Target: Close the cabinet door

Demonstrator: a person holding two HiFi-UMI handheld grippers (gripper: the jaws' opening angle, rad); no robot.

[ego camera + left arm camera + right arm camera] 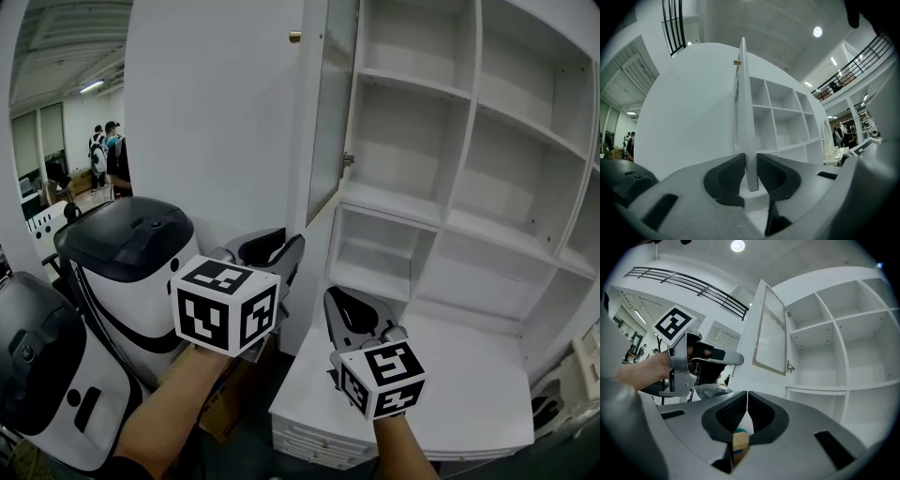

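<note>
The white cabinet door with a ribbed glass pane stands open, edge-on to me, with a small brass knob near its top. My left gripper is at the door's lower free corner. In the left gripper view the door's edge runs down between the two dark pads of the left gripper, and both pads touch it. My right gripper hangs lower and to the right, over the white counter, shut with nothing in it. In the right gripper view its jaws meet, and the door and the left gripper show beyond.
The open white shelves fill the right side above a white counter top with drawers below. Two white-and-black machines stand at the left, and a cardboard box lies under my left arm. People stand far off.
</note>
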